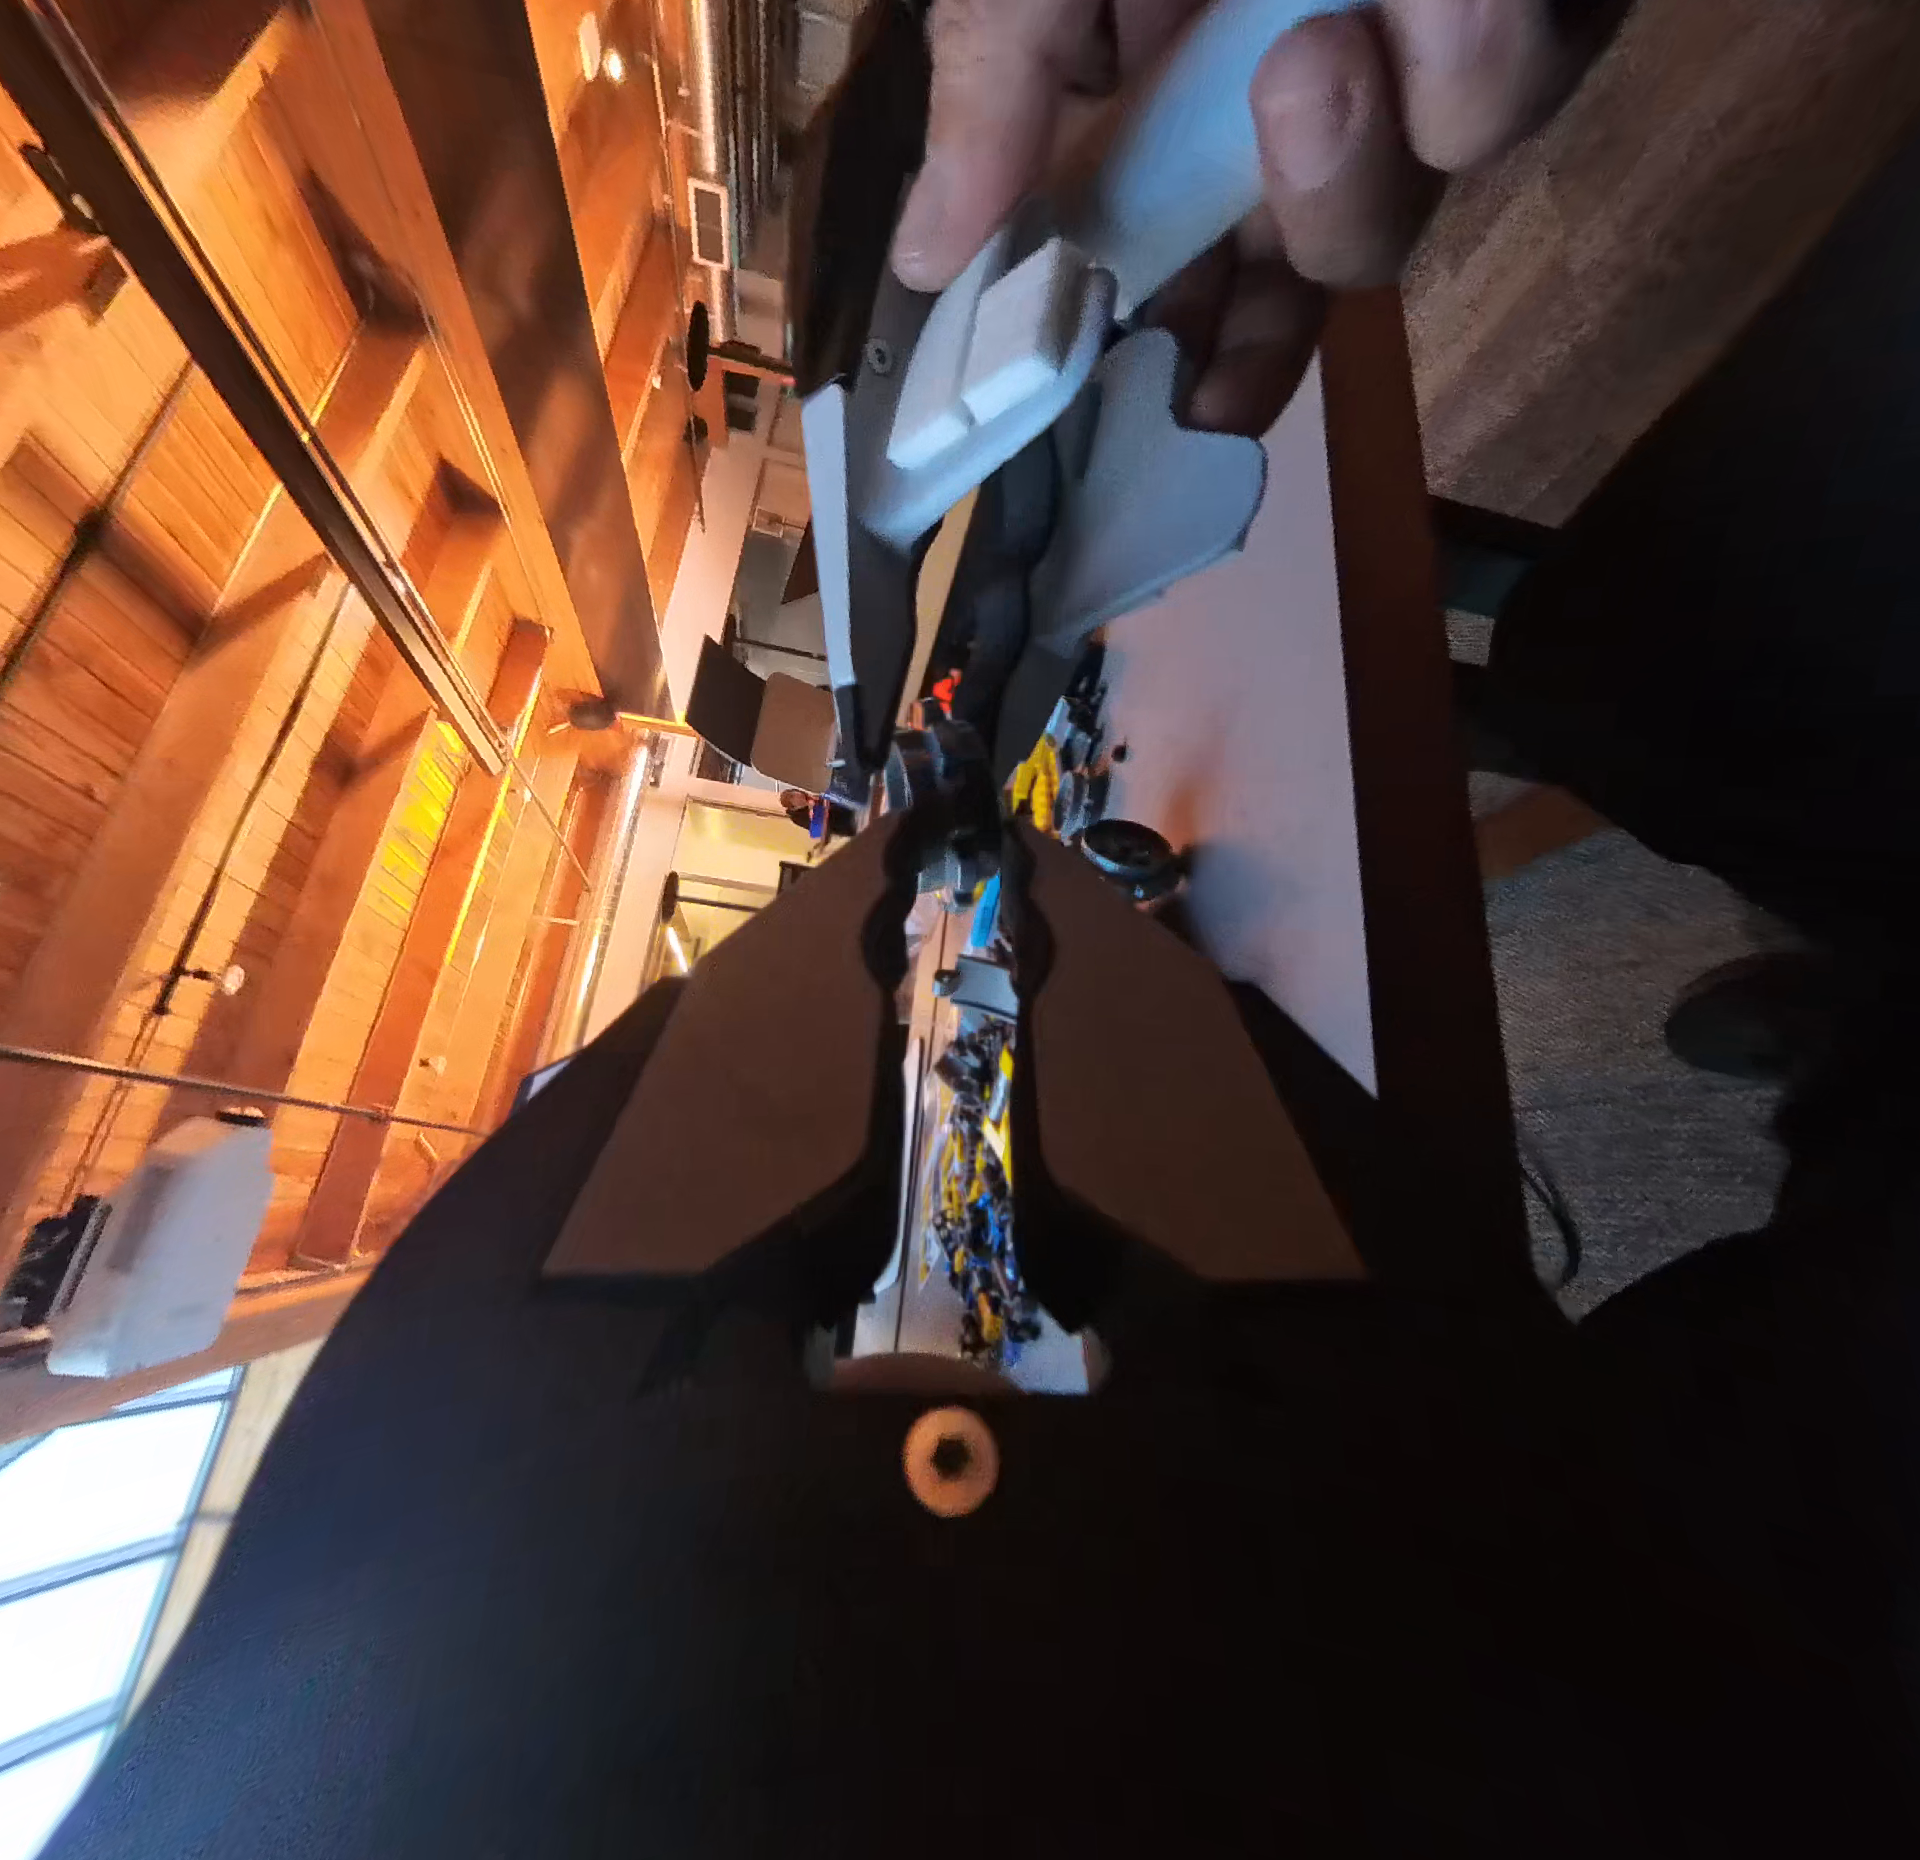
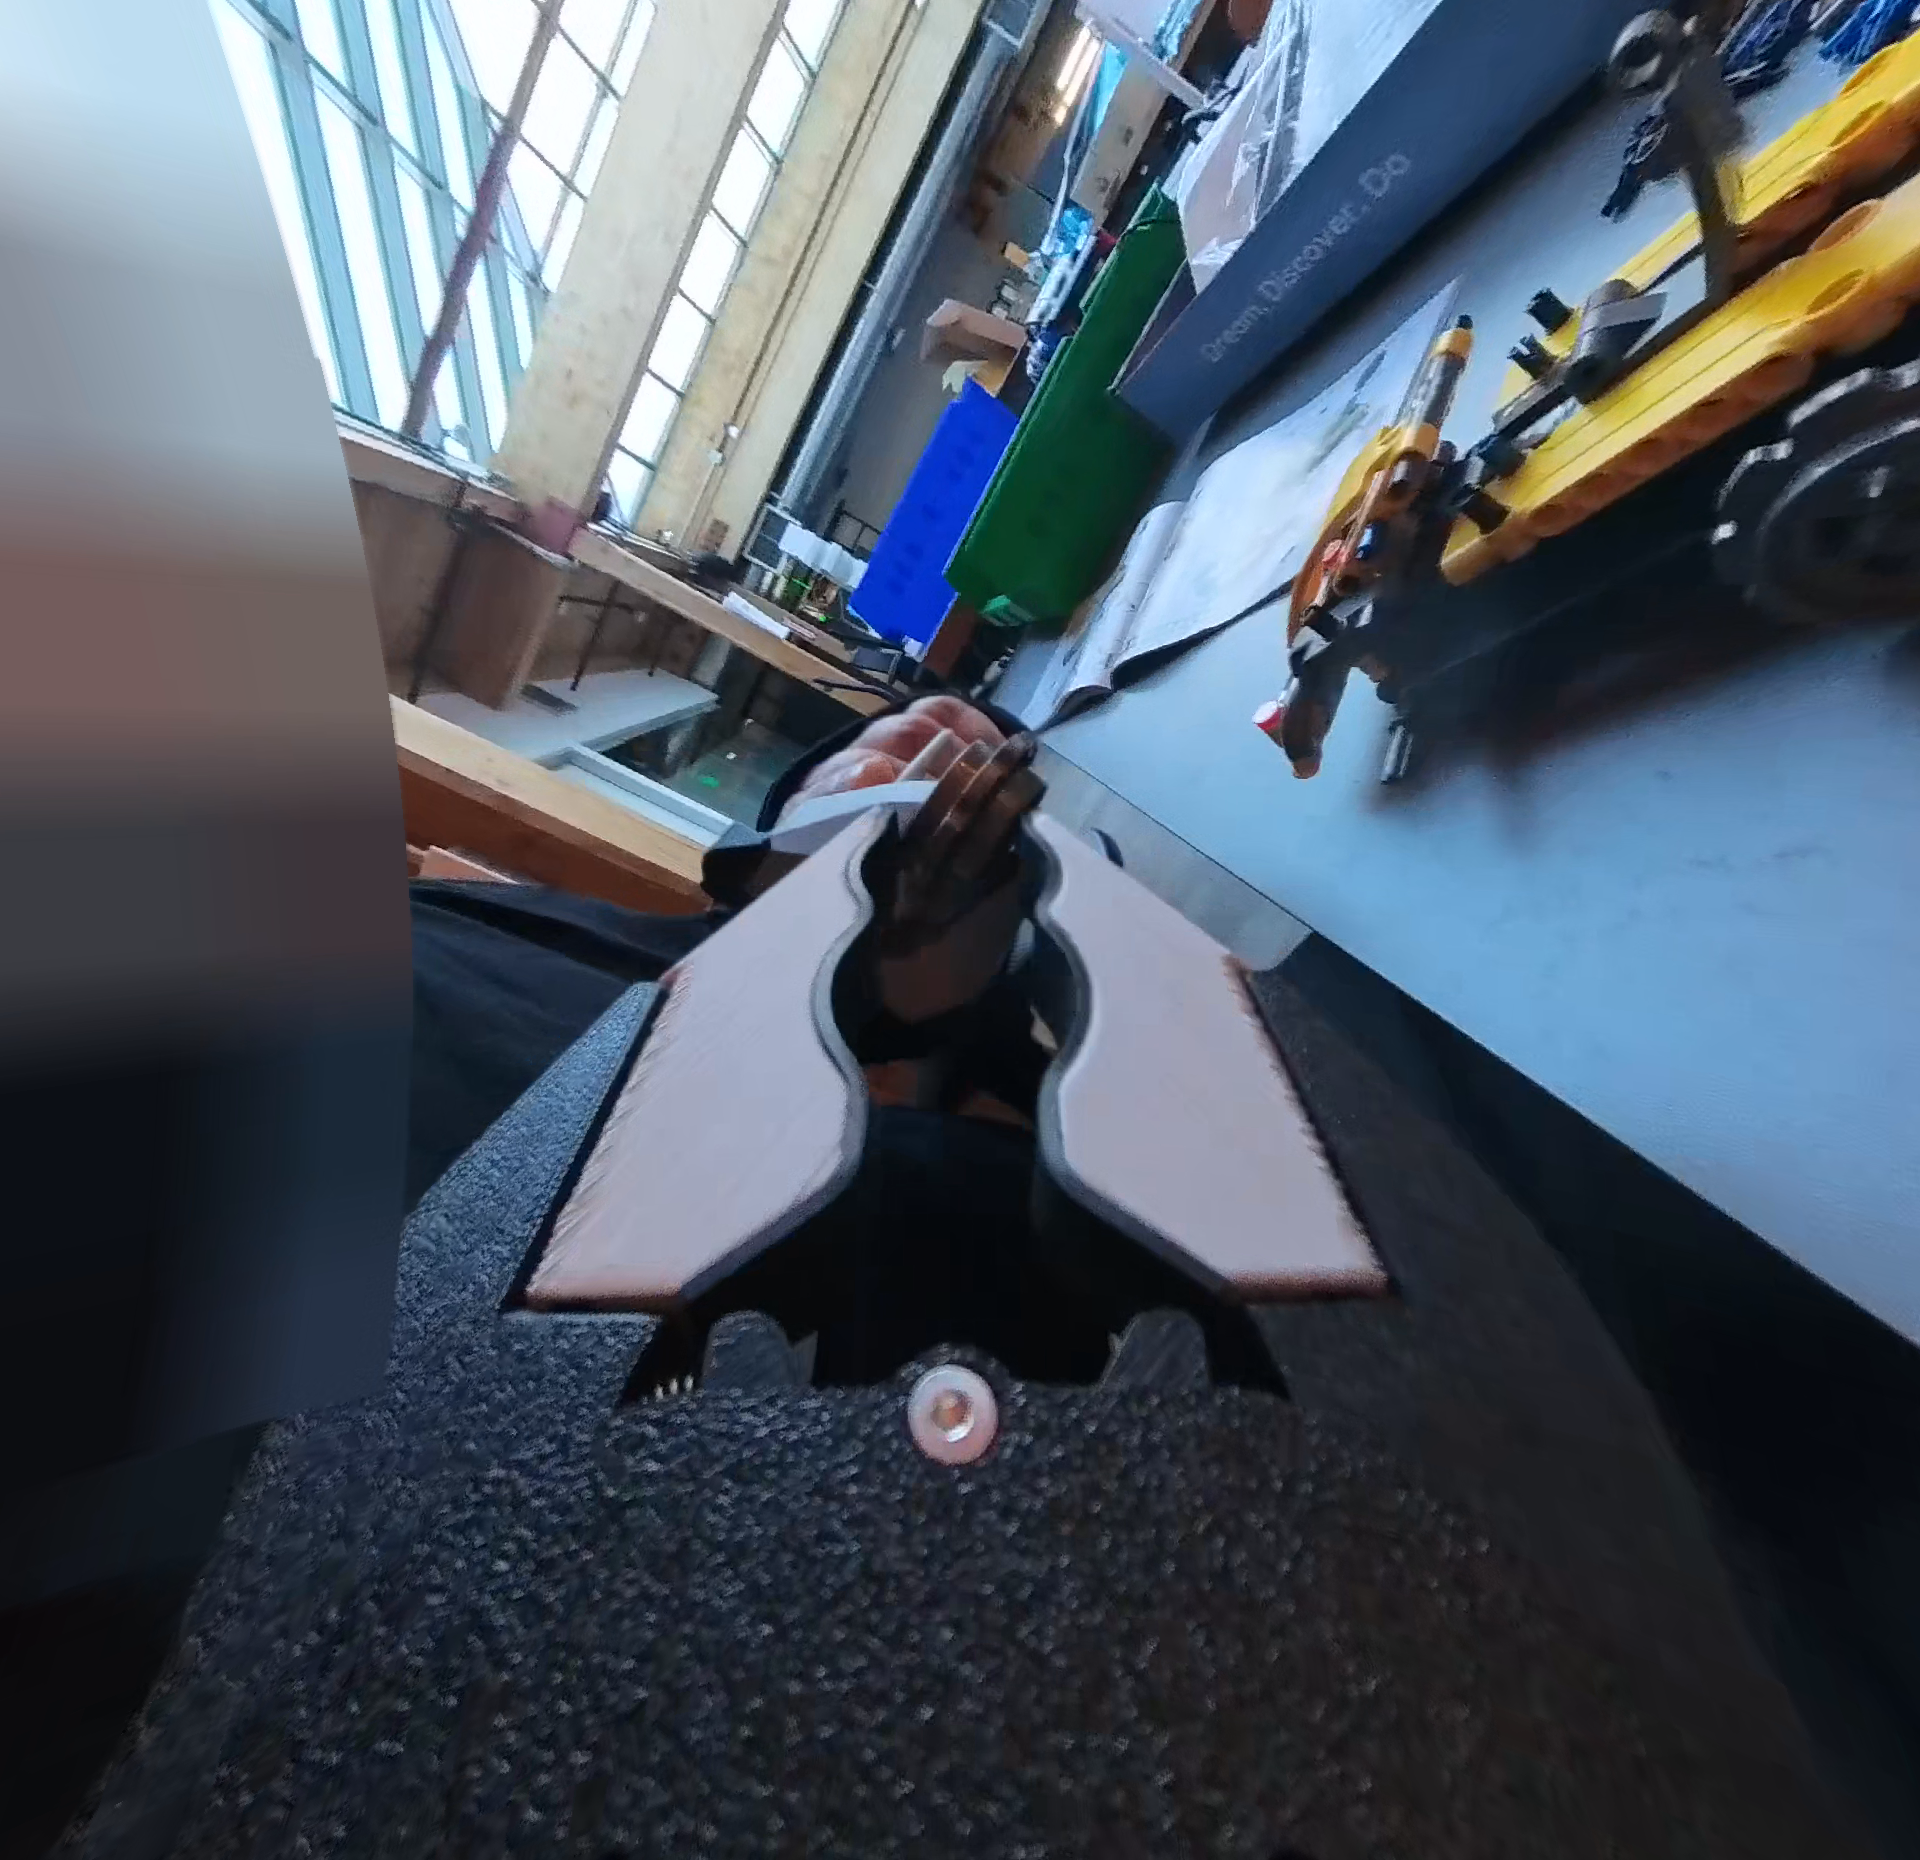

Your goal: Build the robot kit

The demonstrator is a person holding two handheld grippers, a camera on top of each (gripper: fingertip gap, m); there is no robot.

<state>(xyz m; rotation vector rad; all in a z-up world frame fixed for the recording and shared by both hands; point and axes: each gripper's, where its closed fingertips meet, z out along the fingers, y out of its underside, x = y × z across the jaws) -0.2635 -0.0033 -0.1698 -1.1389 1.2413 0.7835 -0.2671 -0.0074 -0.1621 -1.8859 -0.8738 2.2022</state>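
both grippers, left gripper point(image 1: 961, 854) and right gripper point(image 2: 956, 854), pinch one small dark gear assembly point(image 1: 951, 802).

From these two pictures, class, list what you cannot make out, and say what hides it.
- Small dark part, left wrist view: between the fingers, too dim to identify.
- Left gripper, right wrist view: its fingers hidden behind the right ones.
- Yellow toy vehicle, right wrist view: cut off by the edge.

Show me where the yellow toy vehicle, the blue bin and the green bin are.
yellow toy vehicle point(image 2: 1662, 376): right wrist view, on its yellow side beam.
blue bin point(image 2: 930, 522): right wrist view, on its blue side wall.
green bin point(image 2: 1070, 449): right wrist view, on its green side wall.
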